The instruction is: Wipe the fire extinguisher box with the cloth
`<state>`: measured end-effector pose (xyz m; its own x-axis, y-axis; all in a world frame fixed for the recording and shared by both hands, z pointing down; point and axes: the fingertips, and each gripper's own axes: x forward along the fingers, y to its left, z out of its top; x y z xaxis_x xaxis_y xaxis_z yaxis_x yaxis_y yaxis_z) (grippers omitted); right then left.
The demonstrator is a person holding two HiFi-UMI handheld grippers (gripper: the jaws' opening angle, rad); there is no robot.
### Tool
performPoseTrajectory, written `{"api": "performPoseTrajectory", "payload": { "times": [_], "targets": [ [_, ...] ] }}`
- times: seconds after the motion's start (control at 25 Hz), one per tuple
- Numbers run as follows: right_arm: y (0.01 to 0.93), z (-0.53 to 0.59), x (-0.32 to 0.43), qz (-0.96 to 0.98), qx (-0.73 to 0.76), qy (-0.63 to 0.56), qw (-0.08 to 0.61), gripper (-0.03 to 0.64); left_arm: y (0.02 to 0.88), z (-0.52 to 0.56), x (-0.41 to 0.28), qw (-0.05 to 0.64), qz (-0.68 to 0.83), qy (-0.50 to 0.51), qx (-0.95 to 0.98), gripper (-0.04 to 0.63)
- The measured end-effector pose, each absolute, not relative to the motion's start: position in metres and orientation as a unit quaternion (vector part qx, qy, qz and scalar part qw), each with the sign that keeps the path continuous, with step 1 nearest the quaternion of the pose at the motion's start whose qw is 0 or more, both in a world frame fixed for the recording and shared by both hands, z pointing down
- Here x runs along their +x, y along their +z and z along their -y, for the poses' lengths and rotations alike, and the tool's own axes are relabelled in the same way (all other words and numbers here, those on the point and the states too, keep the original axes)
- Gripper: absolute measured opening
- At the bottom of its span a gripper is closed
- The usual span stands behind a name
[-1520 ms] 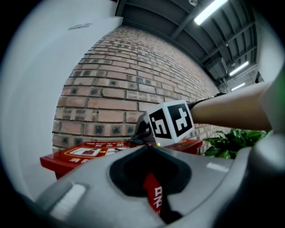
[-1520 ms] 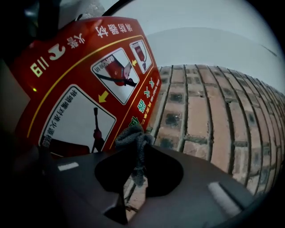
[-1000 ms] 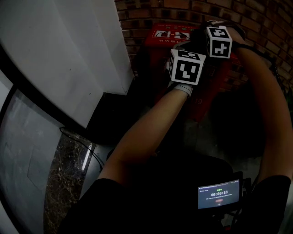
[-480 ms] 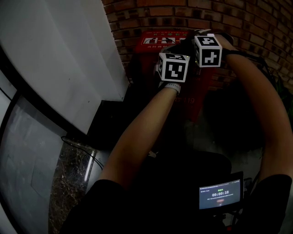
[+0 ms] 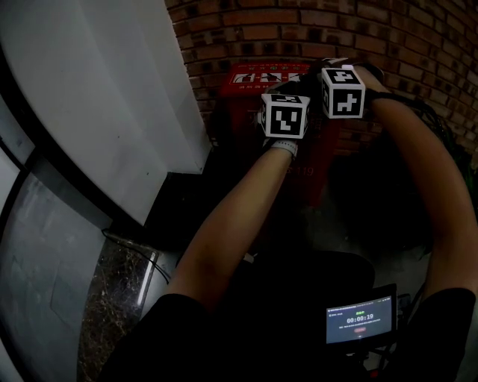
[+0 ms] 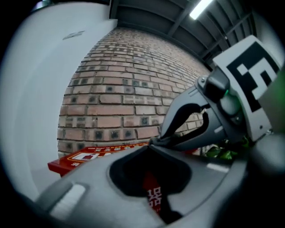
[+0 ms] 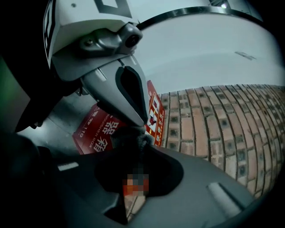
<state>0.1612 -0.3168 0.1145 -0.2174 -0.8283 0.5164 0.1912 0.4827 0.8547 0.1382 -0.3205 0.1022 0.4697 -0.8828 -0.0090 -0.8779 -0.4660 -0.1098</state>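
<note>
The red fire extinguisher box [image 5: 254,76] stands against the brick wall, its lid printed in white. Both grippers hover close together over its top front edge. The left gripper [image 5: 293,89] sits under its marker cube, and the right gripper [image 5: 328,69] is just beyond it to the right. A small dark cloth [image 7: 131,136] is bunched where the two sets of fingertips meet. It also shows as a grey crumple, the cloth [image 6: 156,141], at the left gripper's tips. Both pairs of jaws look shut on it. The box [image 6: 89,156] lies just below and ahead.
A white pillar [image 5: 97,89] rises on the left, close beside the box. The brick wall [image 5: 299,22] is right behind it. Green leaves [image 6: 222,151] show to the right. A small lit screen [image 5: 358,317] hangs at the person's waist, and a thin cable [image 5: 149,254] lies on the floor.
Both grippers have moved together, away from the person and up toward the box's top edge. They stay tip to tip with the cloth between them.
</note>
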Motion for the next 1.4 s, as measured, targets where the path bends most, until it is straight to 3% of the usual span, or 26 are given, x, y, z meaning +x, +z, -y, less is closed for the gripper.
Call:
{"api": "performPoseTrajectory", "payload": {
  "times": [0.48,1.16,1.4],
  "targets": [
    [0.090,0.370,0.217,0.595,0.332,-0.437,0.587,0.052,0.104,0.327,0.168,0.031,-0.505,-0.018,-0.862,0.000],
    [0.111,0.468,0.210,0.580,0.342,-0.442,0.593,0.054,0.114,0.338,0.170,0.064,-0.500,-0.008,-0.864,0.000],
    [0.116,0.486,0.215,0.576,0.339,-0.439,0.600,0.054,0.113,0.337,0.168,0.047,-0.489,0.005,-0.871,0.000]
  ]
}}
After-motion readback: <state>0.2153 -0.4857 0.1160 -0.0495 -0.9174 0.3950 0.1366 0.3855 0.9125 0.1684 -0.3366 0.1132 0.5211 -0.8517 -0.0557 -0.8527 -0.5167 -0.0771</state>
